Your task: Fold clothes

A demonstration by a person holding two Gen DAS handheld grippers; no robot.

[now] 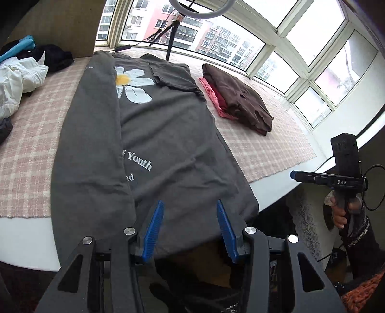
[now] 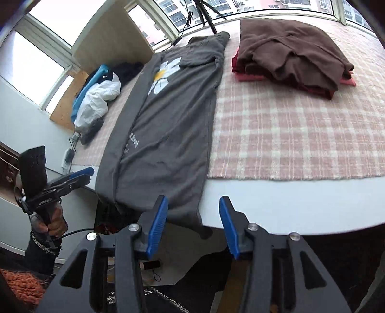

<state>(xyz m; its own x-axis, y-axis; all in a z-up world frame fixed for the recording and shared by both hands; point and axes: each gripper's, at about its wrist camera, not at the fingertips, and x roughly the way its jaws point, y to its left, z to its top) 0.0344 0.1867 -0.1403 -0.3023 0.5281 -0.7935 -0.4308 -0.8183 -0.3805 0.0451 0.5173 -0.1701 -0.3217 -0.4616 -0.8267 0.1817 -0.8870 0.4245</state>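
A dark grey sweatshirt (image 1: 166,134) with a white daisy print (image 1: 131,84) and white lettering is lying lengthwise on a pink plaid blanket (image 2: 288,134) that is covering a white platform (image 2: 276,204) under the bay windows (image 1: 320,60). Both of the sweatshirt's long sides are lying folded inward over its middle, with one sleeve (image 1: 93,134) running down the left flap, and its hem is hanging over the platform's near edge.

The left gripper (image 1: 190,226) is hovering over that hanging hem, its blue fingers (image 1: 154,231) spread apart and holding nothing; the cloth is showing between them but not pinched. The right gripper (image 2: 192,224) is hanging off the sweatshirt's right bottom corner, also released and empty, with its left finger (image 2: 157,224) in front of the drooping corner and its right finger (image 2: 228,224) over bare platform edge. A hand (image 1: 341,211) is gripping its handle in the left wrist view.

To the right of the sweatshirt, well apart from it, a folded brown garment (image 2: 293,53) is sitting on top of folded red clothes (image 2: 243,72). To the sweatshirt's left, a loose heap of white, blue and black clothes (image 2: 98,96) is lying near a wooden panel (image 2: 108,41). Beyond the sweatshirt's collar end, a black tripod (image 1: 172,41) is standing with a ring light (image 1: 202,9) on top.
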